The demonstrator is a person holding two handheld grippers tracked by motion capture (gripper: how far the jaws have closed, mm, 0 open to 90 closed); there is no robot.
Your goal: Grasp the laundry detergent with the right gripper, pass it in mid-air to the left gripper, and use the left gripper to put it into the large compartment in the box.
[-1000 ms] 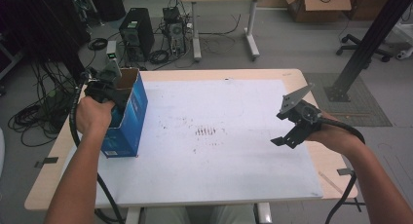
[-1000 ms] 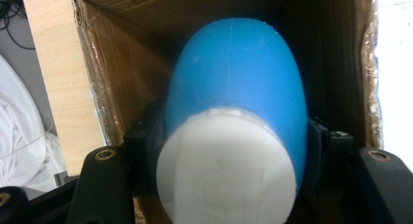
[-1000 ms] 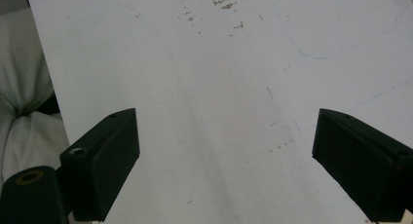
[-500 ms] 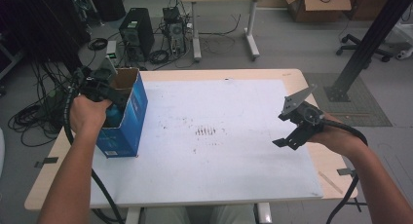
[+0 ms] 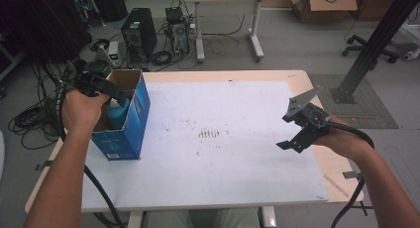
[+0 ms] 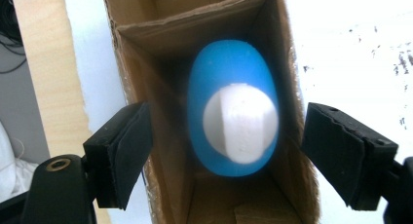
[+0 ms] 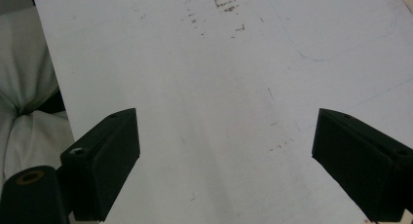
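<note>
Since the earlier frames our left gripper [image 5: 101, 84] has drawn back a little toward the left edge of the high view, away from the middle of the box opening, while our right gripper [image 5: 302, 126] has hardly shifted at the right of the frame.

In the left gripper view we look straight down into the open cardboard box [image 6: 146, 48], and the blue bottle [image 6: 234, 107] with its white cap [image 6: 240, 122] stands upright inside it, in the centre of the frame. Our jaws there stand wide apart, one outside each long wall of the box, gripping nothing. In the high view the box [image 5: 130, 124] shows blue outer walls and stands at the left of the white sheet [image 5: 223, 153], with the bottle [image 5: 119, 113] showing just above its rim.

In the right gripper view our jaws are also spread wide and empty over the sheet [image 7: 204, 87], which carries faint brown smudges toward the top of the frame.

The sheet covers most of a pale wooden table [image 5: 297, 77]. Beyond it, at the upper left of the high view, a computer tower [image 5: 138, 37] stands on the grey floor among tangled cables; another table's legs [image 5: 228, 25] rise at the top centre, and a cardboard carton [image 5: 322, 0] sits at the upper right.
</note>
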